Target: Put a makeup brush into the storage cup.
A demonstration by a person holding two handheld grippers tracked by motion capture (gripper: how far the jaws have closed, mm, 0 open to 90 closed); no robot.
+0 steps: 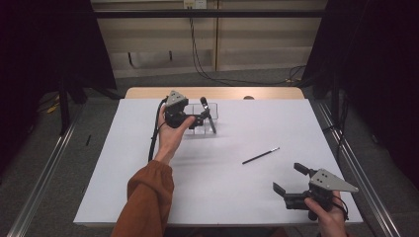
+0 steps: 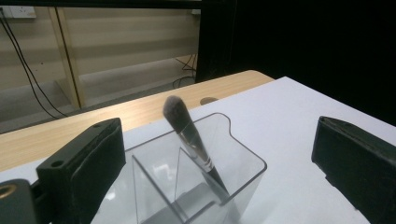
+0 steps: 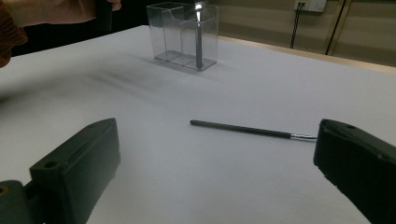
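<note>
Makeup brush [image 2: 189, 135] stands in the clear organizer [image 2: 243, 156], bristle head up, handle leaning on a tilt, tip down in the compartment nearest the right-hand corner as the left gripper view frames it. It sits between and just ahead of the left gripper's [image 1: 190, 118] jaws. Those jaws are spread wide, not touching the brush or the organizer walls; nothing gripped. In the high view the left hand [image 1: 170, 136] holds that gripper right at the organizer's near-left side, with the brush head poking up above the rim.

Organizer is a transparent box with inner dividers, on the white surface [image 1: 222, 192] toward its far edge. A bare wooden strip of the surface shows beyond the white sheet.

Second brush [image 3: 247, 129], thin and dark with a metal ferrule, lies flat on the surface. In the right gripper view it runs across, ahead of the right gripper's [image 1: 292, 178] jaws, ferrule end close above the right-hand jaw, handle end pointing toward the gap's middle. Not touching either jaw.

Right gripper's jaws are also wide apart and hold nothing. Right hand [image 1: 328, 212] holds it near the near-right corner of the surface, well apart from the organizer, jaws pointing toward the thin brush.

Organizer is well ahead of the right jaws, far side of the lying brush.
</note>
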